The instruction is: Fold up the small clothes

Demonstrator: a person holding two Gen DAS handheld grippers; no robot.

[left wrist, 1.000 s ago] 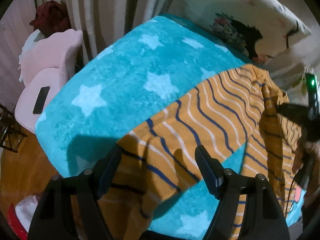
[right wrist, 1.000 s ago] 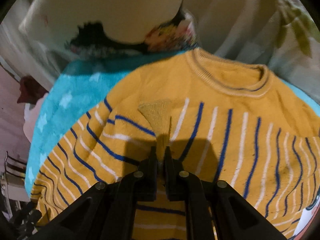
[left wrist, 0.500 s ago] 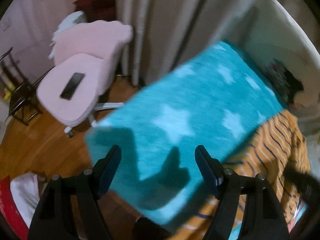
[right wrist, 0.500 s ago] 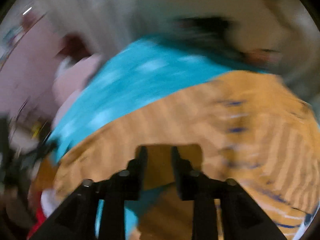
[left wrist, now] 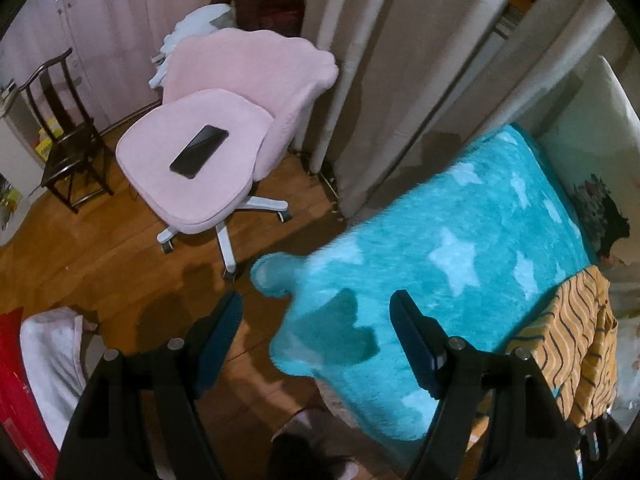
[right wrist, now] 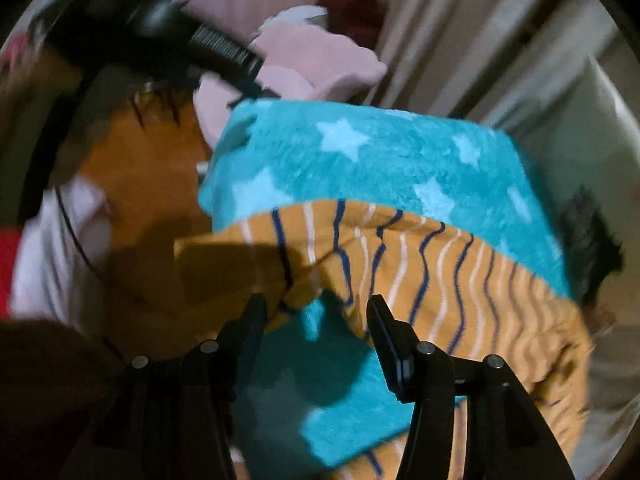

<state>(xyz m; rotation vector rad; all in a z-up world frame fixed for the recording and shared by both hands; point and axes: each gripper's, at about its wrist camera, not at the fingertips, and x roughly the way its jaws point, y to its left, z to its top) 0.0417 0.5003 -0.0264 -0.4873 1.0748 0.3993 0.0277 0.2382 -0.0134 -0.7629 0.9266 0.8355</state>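
The orange sweater with blue and white stripes (right wrist: pixel 448 268) lies on a teal star-patterned blanket (right wrist: pixel 360 160). In the left wrist view the sweater (left wrist: pixel 568 336) shows only at the far right edge of the blanket (left wrist: pixel 460 264). My right gripper (right wrist: pixel 316 312) is open and empty, just above the sweater's near edge. My left gripper (left wrist: pixel 316 316) is open and empty, held high over the blanket's corner and the floor, well left of the sweater.
A pink swivel chair (left wrist: pixel 200 168) with a black phone (left wrist: pixel 199 151) on its seat stands on the wooden floor (left wrist: pixel 100 260). Curtains (left wrist: pixel 380 80) hang behind the bed. A dark wooden chair (left wrist: pixel 60 136) stands at left. A pillow (left wrist: pixel 592 168) lies at right.
My right gripper has opened, let go of the sweater's cuff and swung left. My left gripper has pulled back and left, away from the sweater, toward the blanket's corner and the floor.
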